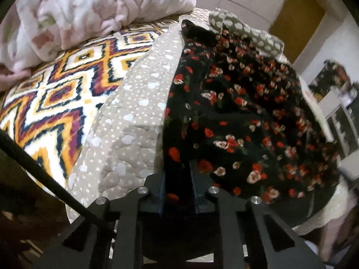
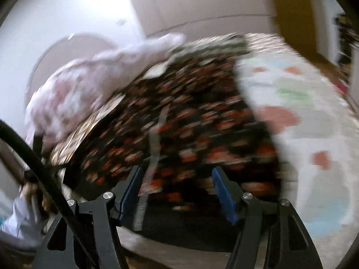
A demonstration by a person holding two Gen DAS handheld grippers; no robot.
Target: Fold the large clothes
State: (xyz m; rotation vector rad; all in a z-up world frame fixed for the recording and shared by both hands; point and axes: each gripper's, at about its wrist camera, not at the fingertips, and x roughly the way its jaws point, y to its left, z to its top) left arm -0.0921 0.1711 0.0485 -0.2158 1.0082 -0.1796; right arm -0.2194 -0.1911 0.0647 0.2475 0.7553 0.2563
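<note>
The black floral garment [image 1: 242,112] looks light, limp and slippery — left gripper [image 1: 178,179] pinches its near hem, right gripper [image 2: 177,186] spread apart at another edge

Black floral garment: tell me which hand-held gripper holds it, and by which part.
The left hand-held gripper is shut on the black floral garment at its near edge. The right hand-held gripper is open, holding nothing.

No readable text, labels or numbers in either view.
</note>
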